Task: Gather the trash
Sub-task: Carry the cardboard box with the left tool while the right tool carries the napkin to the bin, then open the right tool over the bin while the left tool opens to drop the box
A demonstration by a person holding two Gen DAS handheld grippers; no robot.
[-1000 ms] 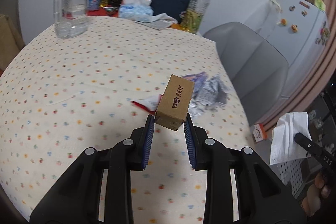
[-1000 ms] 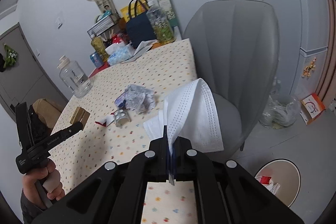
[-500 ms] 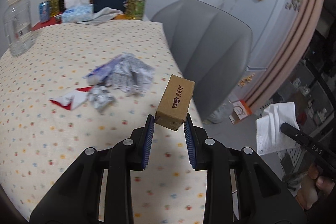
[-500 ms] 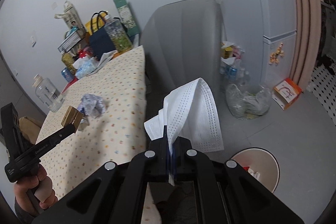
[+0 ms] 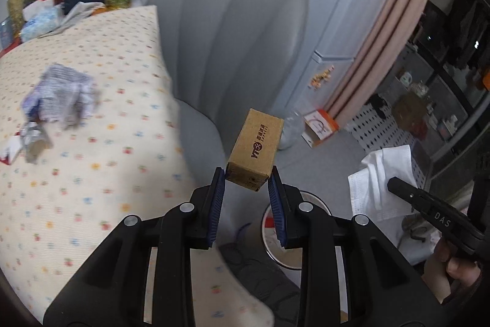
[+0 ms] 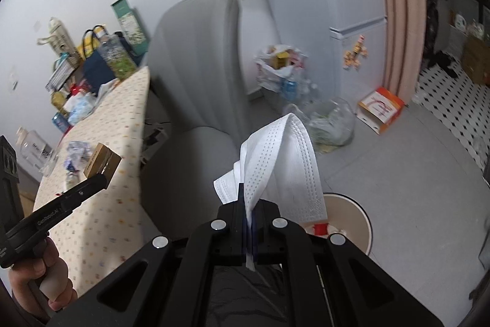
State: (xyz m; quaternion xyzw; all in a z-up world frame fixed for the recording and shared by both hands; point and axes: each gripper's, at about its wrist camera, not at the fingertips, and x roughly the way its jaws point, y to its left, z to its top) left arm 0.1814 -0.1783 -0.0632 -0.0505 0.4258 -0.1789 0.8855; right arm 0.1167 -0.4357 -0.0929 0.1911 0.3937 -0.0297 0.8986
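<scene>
Beside the grey chair (image 5: 232, 45) stands the bench (image 5: 92, 118), its spotted cloth carrying a crumpled wrapper (image 5: 61, 94) and smaller foil scraps near its edge, with bags and bottles crowded at the far end. Down on the floor sits a round bin (image 6: 352, 219), holding something red (only partly seen behind the claws). Above the gap between bench edge and bin, the left claw (image 5: 246, 192) is clamped on the lower end of a small cardboard box (image 5: 254, 149), which tilts up and away, clear of the bench. The right claw (image 6: 249, 222), pinched nearly flat, grips a white face mask (image 6: 284, 161) by one edge; the mask arches up and droops to the right, hanging over the bin's near rim.
</scene>
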